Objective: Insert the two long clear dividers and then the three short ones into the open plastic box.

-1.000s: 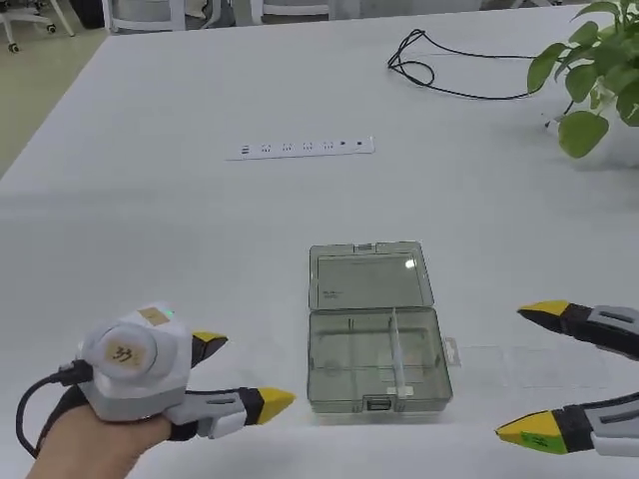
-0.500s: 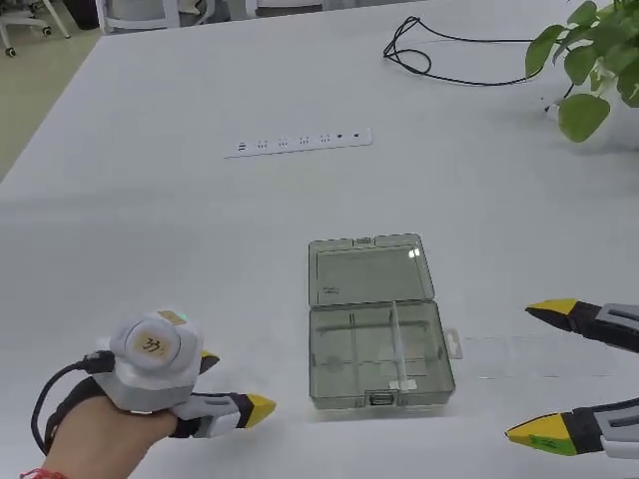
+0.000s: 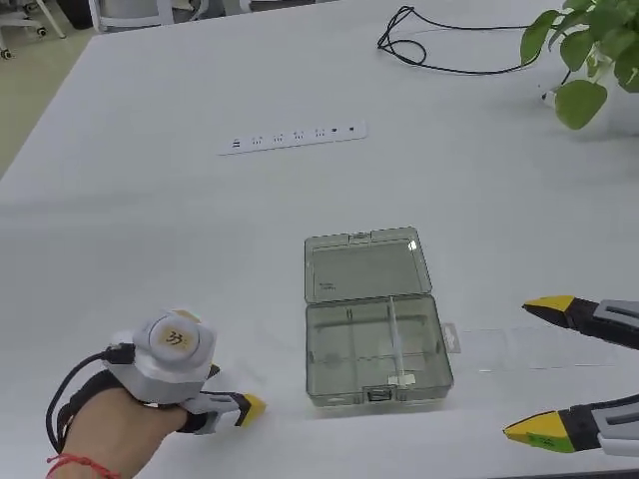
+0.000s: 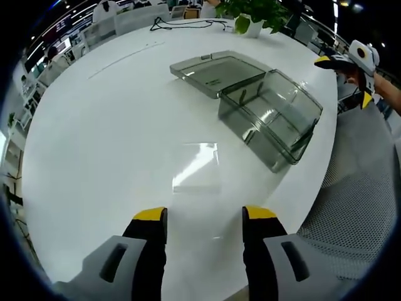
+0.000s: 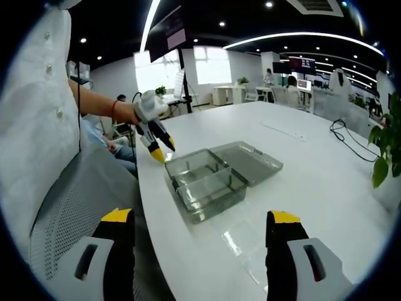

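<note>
On the box lid [image 3: 374, 261] sits an illegible label [image 3: 325, 287].

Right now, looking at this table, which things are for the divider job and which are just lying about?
For the job: open plastic box, one clear divider standing in it, clear dividers lying flat to its right, another clear sheet lying to its left.
Just lying about: power strip, black cable, green plant.
</note>
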